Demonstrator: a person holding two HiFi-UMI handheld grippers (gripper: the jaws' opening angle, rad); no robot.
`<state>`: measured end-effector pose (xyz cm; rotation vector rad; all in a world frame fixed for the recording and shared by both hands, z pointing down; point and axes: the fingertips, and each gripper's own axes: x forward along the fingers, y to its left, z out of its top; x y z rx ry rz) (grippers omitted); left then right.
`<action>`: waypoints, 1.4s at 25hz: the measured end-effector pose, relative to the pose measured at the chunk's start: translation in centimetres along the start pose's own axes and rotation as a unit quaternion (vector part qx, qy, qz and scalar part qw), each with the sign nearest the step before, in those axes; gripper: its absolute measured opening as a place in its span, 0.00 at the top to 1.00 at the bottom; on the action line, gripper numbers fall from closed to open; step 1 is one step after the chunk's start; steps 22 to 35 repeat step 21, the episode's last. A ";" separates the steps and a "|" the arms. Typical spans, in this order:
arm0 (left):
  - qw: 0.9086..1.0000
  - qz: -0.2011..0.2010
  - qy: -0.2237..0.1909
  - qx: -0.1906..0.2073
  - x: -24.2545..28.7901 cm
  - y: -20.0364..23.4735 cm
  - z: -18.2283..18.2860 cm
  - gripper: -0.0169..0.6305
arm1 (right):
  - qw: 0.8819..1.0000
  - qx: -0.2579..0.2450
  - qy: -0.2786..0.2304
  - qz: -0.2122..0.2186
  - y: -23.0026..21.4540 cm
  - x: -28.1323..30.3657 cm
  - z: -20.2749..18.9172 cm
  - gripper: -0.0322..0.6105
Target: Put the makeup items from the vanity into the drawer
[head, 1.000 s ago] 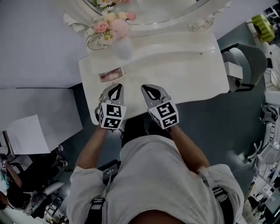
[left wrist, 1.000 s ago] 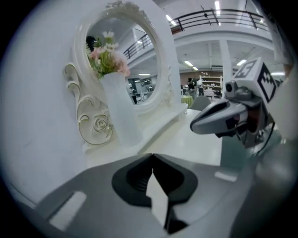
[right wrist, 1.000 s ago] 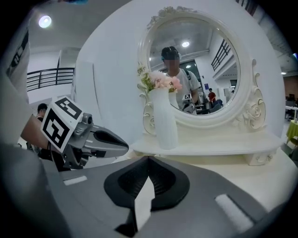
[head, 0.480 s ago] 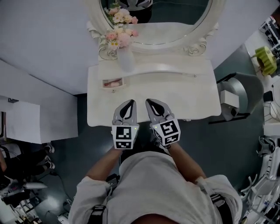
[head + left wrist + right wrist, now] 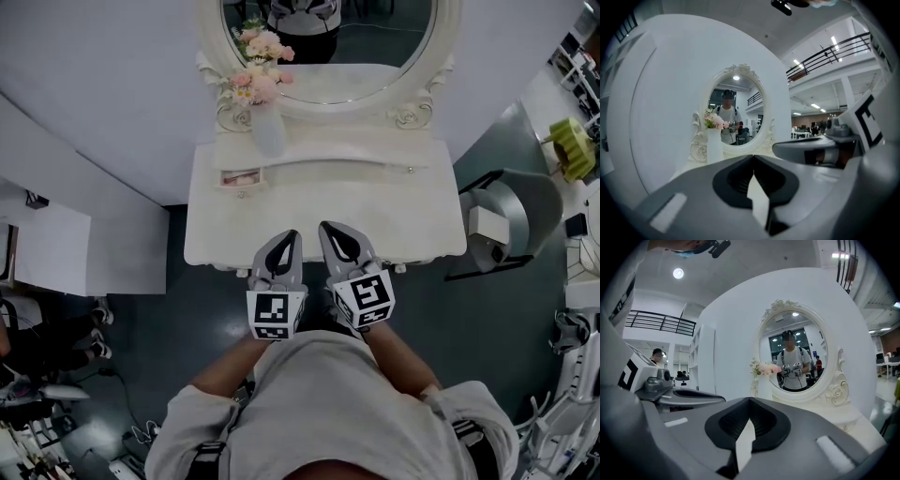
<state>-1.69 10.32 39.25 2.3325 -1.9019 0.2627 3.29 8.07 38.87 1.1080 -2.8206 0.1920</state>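
Left gripper and right gripper both closed, empty, centre frame. Pink makeup item upper left: probably light, slippery; pinch mid-body.

A white vase of pink flowers stands beside the oval mirror, a grey chair well apart.

Vanity is all creamy white, flowers pink and peach, floor dark slate. Left gripper and right gripper are grey, their cubes black-and-white squares.
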 end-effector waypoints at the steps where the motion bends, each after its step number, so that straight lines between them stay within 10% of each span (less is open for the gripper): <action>1: 1.000 0.000 0.001 0.001 -0.1 -0.2 0.0 0.97 | 1.000 0.000 -0.001 0.000 0.0 -0.3 0.1 0.95; 35: 1.000 -0.009 -0.002 0.019 0.2 -1.6 0.8 0.97 | 1.000 0.000 -0.006 -0.007 -0.9 -2.1 0.4 0.95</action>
